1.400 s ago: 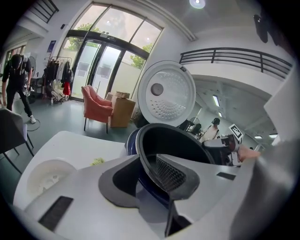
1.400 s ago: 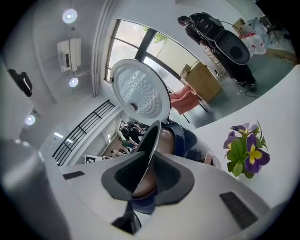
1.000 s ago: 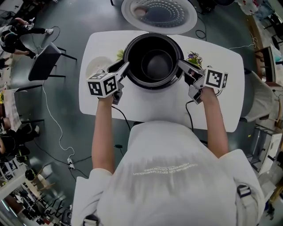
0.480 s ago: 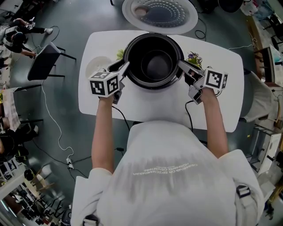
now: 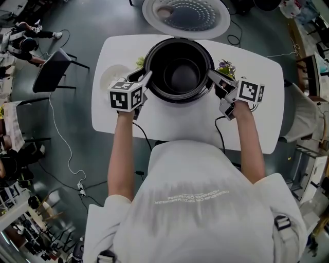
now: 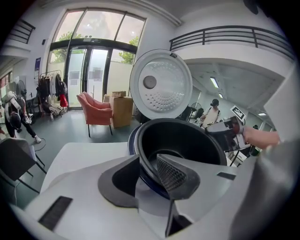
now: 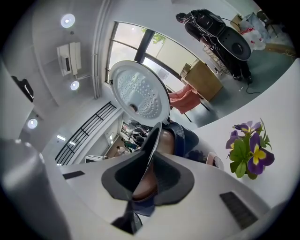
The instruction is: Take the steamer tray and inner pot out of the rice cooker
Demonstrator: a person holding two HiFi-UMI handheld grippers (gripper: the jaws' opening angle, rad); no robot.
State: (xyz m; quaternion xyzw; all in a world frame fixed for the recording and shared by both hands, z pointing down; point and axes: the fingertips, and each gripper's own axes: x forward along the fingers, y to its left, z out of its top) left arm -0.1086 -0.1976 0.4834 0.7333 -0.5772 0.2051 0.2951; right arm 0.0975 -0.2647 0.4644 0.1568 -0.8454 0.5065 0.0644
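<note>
cooker (image 5: 185,15) x1 | inner pot (image 5: 182,74) x1 | L claw (image 5: 145,77) + R claw (image 5: 211,74) = 2 | table (image 5: 169,123) x1

Left gripper (image 6: 149,160) clamped on the pot (image 6: 187,140) rim.
Fingers (image 6: 174,176) straddle the near rim: the meshed pad sits inside the black pot, the other finger outside it, both pressing the rim. The pot sits in the cooker (image 6: 133,140), on a white bench (image 6: 79,152). The white dimpled lid (image 6: 161,84) stands open behind. The right gripper (image 6: 214,129), with a hand (image 6: 260,137) behind it, meets the far rim at right. Background: red armchair (image 6: 96,110), cardboard boxes (image 6: 119,108), glass doors.
</note>
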